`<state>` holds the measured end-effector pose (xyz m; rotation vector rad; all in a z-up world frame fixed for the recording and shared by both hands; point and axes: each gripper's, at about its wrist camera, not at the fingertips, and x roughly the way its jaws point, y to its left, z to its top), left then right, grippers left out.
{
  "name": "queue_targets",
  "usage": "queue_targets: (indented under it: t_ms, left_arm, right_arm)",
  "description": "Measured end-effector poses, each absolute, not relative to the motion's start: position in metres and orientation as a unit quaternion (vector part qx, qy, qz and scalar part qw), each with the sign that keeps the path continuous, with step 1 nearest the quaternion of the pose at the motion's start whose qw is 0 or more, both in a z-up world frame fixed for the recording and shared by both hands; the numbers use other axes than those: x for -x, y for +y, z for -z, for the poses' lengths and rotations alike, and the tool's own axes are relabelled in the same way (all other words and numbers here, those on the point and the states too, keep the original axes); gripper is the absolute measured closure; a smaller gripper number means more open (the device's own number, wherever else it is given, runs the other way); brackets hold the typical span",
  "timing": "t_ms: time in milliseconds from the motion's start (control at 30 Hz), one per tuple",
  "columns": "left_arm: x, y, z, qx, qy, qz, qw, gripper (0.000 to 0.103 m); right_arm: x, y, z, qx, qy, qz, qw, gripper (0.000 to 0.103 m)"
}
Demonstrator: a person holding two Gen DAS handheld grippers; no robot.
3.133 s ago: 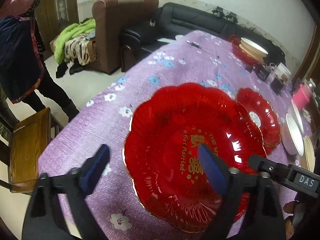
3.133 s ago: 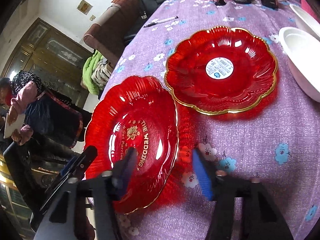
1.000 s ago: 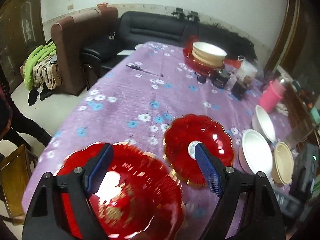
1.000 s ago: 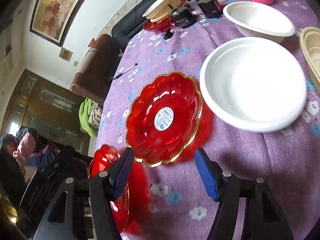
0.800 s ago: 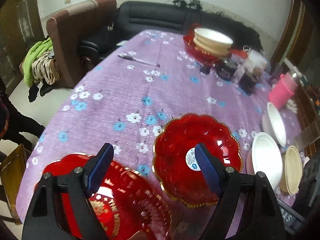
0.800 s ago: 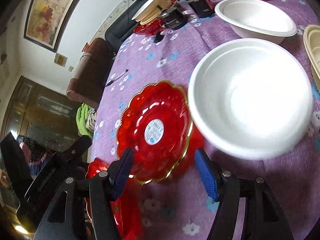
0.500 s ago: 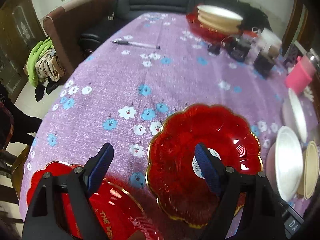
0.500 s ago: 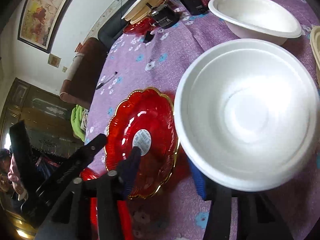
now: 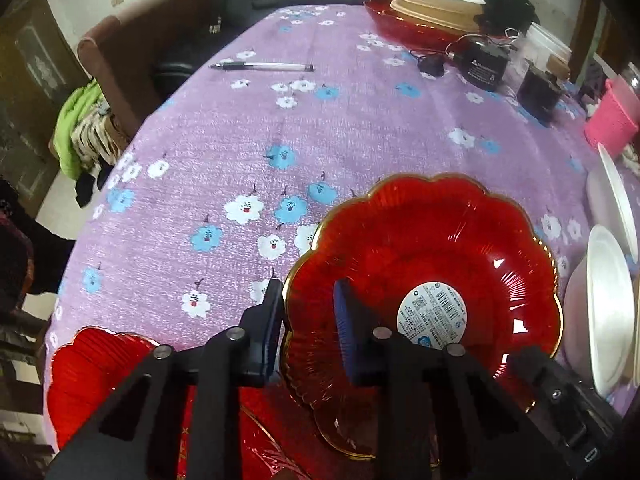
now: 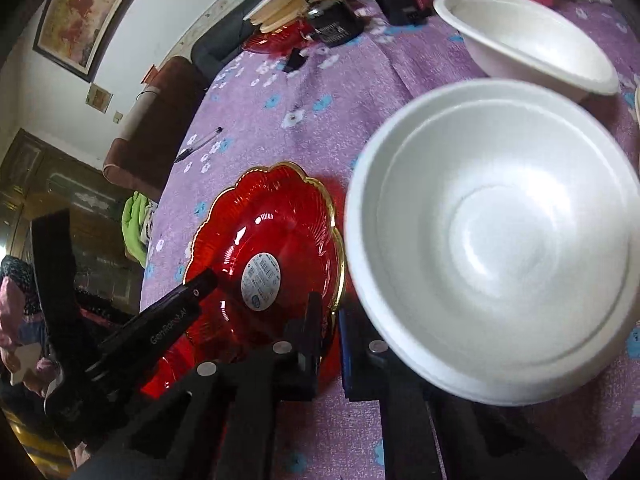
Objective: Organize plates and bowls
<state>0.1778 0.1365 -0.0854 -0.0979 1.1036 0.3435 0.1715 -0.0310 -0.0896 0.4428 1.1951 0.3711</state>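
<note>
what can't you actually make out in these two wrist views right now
- large red plate: left wrist view, mostly cut off by the lower edge.
- label on the small red plate: print too small to read in either view.
- white bowl: right wrist view, near rim blurred.
- stacked bowls: left wrist view, too far to count.
- person: right wrist view, cut off by the left edge.

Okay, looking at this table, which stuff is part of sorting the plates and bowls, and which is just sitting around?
Part of the job:
- red plate with sticker, gripped by both grippers
- second red plate
- white bowl
- far white bowl

Lying about:
- pen
- pink cup
- black adapter
</note>
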Motion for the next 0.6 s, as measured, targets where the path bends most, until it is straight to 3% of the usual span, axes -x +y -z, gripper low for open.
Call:
queue_targets:
  t_ms: [333,600]
  left_arm:
    - [-0.156,0.141,0.052,0.051,0.475,-0.167,0.863,0.092]
    - [-0.128,0.138,0.021,0.047,0.434,-0.166,0.884,0.092]
  right_arm:
    - [-0.157,-0.032,0.063,-0.196,0.526,-0.184,0.807,0.096]
    - [-0.134,-0.022,0.033,-0.170,0.498,-0.207,0.825,0.096]
